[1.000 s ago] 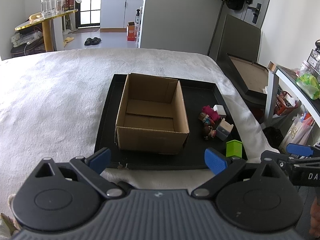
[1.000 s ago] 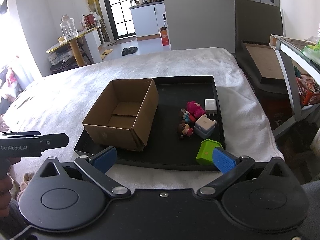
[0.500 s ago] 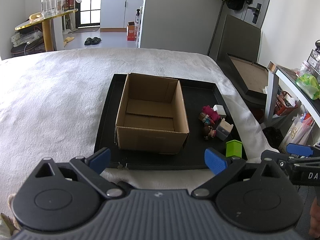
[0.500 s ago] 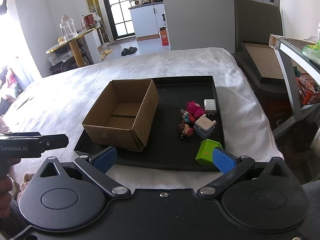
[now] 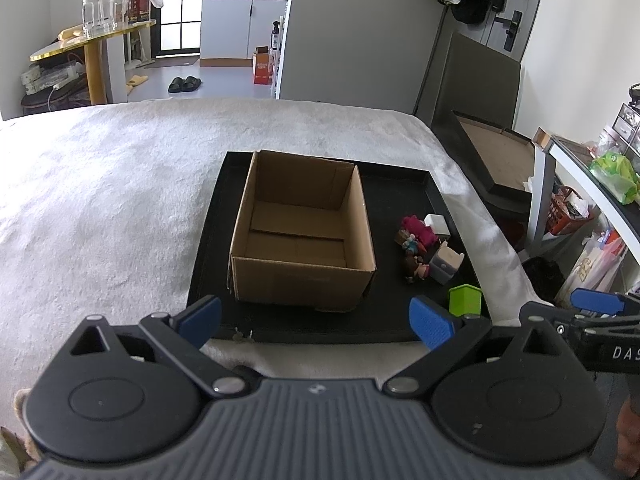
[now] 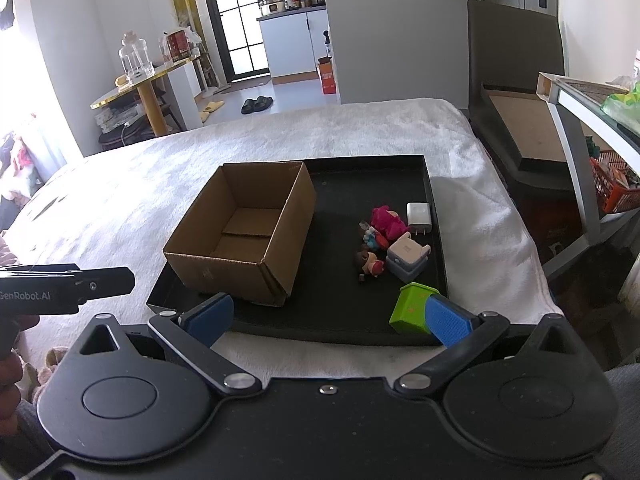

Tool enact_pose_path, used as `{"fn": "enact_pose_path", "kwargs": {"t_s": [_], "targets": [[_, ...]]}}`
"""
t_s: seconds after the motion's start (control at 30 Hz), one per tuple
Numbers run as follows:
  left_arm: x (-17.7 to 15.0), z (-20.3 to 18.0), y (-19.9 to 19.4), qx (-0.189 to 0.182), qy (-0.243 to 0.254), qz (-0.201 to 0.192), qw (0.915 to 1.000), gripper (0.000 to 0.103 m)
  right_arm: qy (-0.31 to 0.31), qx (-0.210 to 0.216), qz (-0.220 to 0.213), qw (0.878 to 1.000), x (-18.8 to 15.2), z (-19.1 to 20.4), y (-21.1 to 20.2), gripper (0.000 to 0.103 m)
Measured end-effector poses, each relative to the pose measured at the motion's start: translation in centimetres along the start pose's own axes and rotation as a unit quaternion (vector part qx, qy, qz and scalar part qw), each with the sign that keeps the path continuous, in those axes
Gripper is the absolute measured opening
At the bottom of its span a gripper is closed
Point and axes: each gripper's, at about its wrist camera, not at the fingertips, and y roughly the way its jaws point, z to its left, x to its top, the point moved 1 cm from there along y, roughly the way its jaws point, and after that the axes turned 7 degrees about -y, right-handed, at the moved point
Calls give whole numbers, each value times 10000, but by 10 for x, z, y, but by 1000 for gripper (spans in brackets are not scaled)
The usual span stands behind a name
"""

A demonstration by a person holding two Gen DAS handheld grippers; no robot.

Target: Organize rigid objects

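An open, empty cardboard box stands on the left part of a black tray. To its right on the tray lie a green block, a grey-white cube, a white charger, a pink toy and small figures. My left gripper is open and empty, held before the tray's near edge. My right gripper is open and empty, near the tray's front right, its right fingertip in front of the green block.
The tray lies on a white fluffy cover. A dark chair with a board and a shelf with bags stand to the right. A gold round table stands far left.
The right wrist view has shifted very slightly. Both grippers stay open and nothing on the tray has moved.
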Motion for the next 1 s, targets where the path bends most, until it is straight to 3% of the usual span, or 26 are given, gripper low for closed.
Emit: {"fn": "enact_pose_path", "kwargs": {"t_s": [0.57, 1.0], "targets": [[8, 4, -3, 25, -43, -155, 9999, 100, -80, -67, -242, 9997, 8, 5, -1, 103], [19, 9, 10, 110, -107, 86, 9998, 100, 176, -39, -55, 9998, 4, -6, 19, 103]]}}
